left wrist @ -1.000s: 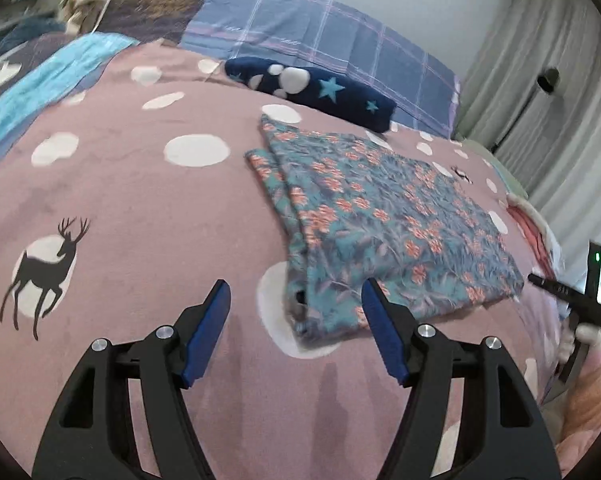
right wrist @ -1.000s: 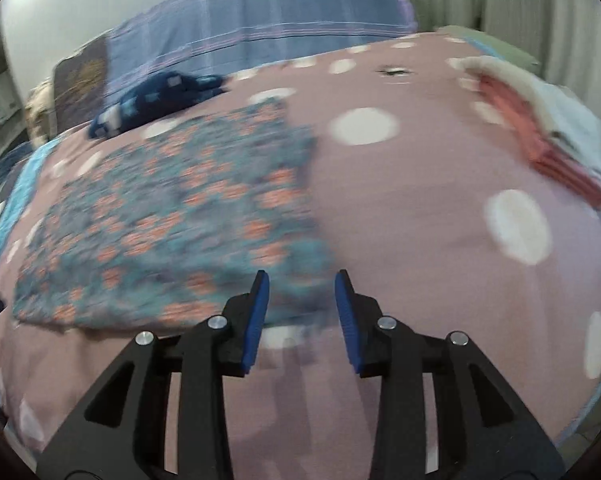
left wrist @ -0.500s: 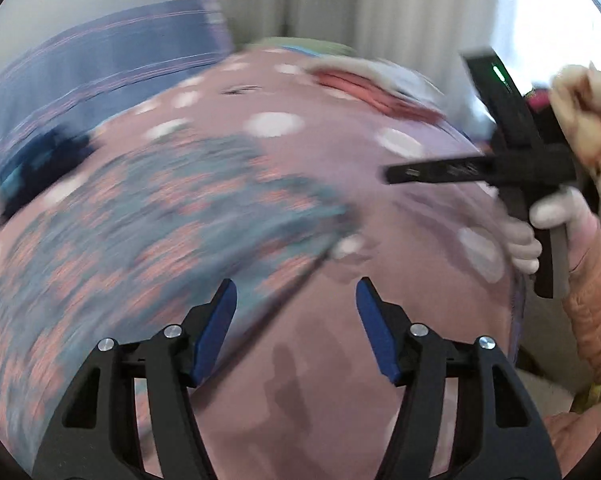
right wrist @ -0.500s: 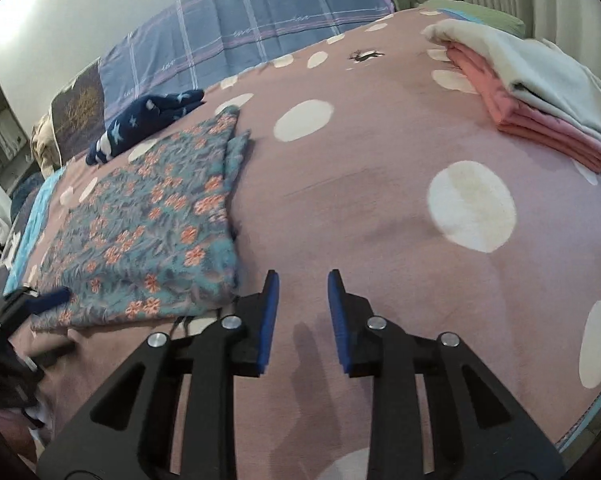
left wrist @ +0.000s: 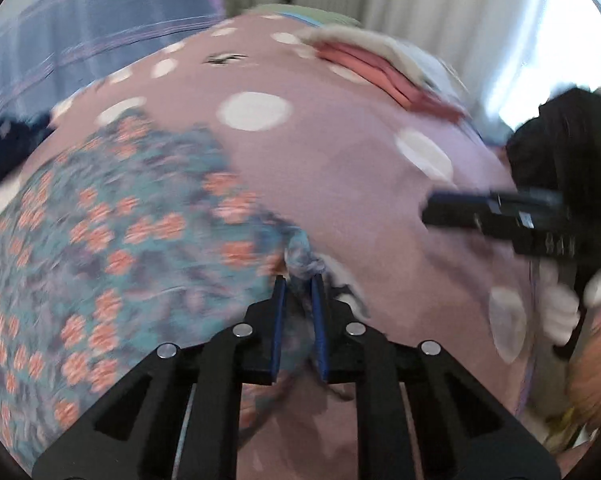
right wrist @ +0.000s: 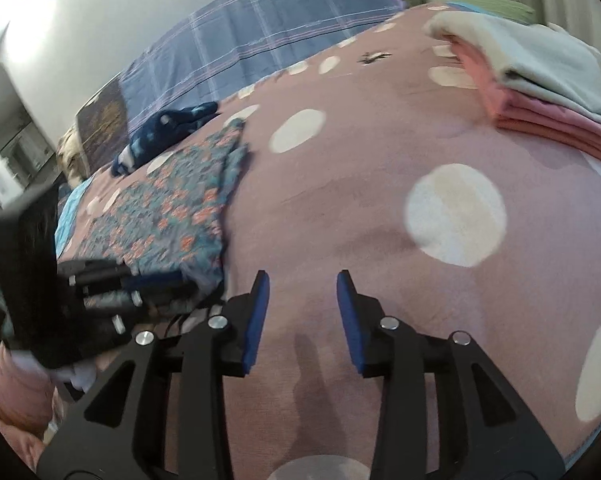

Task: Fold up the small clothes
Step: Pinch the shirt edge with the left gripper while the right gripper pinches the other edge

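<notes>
A teal floral garment [left wrist: 132, 232] lies folded flat on the mauve spotted blanket [left wrist: 340, 168]; it also shows in the right wrist view [right wrist: 172, 208]. My left gripper [left wrist: 299, 280] is shut on the garment's near right corner, fabric bunched between its blue pads. In the right wrist view my left gripper [right wrist: 168, 280] grips that same corner. My right gripper [right wrist: 302, 280] is open and empty over bare blanket, right of the garment. It also shows at the right of the left wrist view [left wrist: 432, 208].
A stack of folded pink and pale clothes [right wrist: 540, 96] lies at the far right of the bed. A dark blue starred garment [right wrist: 168, 128] lies beyond the floral one. Plaid pillows [right wrist: 260, 32] line the headboard wall. Curtains [left wrist: 420, 8] hang behind.
My left gripper swung to the garment's right corner and closed on it. My right gripper opened wider and stays beside the garment.
</notes>
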Available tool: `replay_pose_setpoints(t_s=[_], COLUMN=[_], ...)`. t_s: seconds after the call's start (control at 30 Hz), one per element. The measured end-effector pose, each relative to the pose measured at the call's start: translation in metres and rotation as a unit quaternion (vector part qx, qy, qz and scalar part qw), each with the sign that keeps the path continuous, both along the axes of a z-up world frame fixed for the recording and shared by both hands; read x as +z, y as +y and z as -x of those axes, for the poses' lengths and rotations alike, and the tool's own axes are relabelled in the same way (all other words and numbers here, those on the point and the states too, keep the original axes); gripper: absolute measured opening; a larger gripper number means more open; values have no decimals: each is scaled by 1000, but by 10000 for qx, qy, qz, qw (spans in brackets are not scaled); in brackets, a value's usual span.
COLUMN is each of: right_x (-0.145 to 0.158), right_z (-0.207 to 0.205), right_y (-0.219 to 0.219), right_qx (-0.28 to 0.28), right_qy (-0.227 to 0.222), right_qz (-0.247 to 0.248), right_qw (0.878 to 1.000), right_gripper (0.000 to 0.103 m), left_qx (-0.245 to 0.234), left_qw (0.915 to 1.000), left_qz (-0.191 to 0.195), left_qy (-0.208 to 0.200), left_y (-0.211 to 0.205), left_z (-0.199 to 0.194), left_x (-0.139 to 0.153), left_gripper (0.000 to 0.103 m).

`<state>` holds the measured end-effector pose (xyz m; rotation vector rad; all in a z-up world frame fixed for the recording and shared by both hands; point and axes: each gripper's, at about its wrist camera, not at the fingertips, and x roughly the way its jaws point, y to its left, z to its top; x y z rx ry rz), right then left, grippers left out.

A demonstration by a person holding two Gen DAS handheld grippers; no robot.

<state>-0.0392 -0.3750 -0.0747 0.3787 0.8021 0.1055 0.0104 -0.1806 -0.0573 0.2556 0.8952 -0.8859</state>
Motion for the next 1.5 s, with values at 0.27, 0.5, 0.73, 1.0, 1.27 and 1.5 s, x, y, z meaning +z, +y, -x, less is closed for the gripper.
replay_pose_setpoints(t_s=[0.27,0.5,0.73,1.0,1.27,1.5], right_x=[-4,-10,-25,-6,8,-4], right_z=[-24,-48,-43,-17,-31,-34], right_y=[52,69,43,39,83,93], right_qx=[1245,1860,1218,582,1002,473], right_qy=[-74,-45,654,509,114,493], right_qz=[273,187,-205,276,567,1219], right_qw=[9918,9824,9902,9966,9933,9902], right_gripper=[37,32,6,8,10,13], left_qx=[224,208,194,523,2036,3391], left_qw=[9994,9988,9975,9958,9761,9403], left_qz=[119,260,473,648,54,195], left_qy=[239,369,497,375,-764,-212], left_y=[17,18,29,81,197,320], left_z=[-5,-9,-7,8,27,38], left_x=[-10,-18,-19,-1,22,-19], left_gripper=[16,16,16,25,53,53])
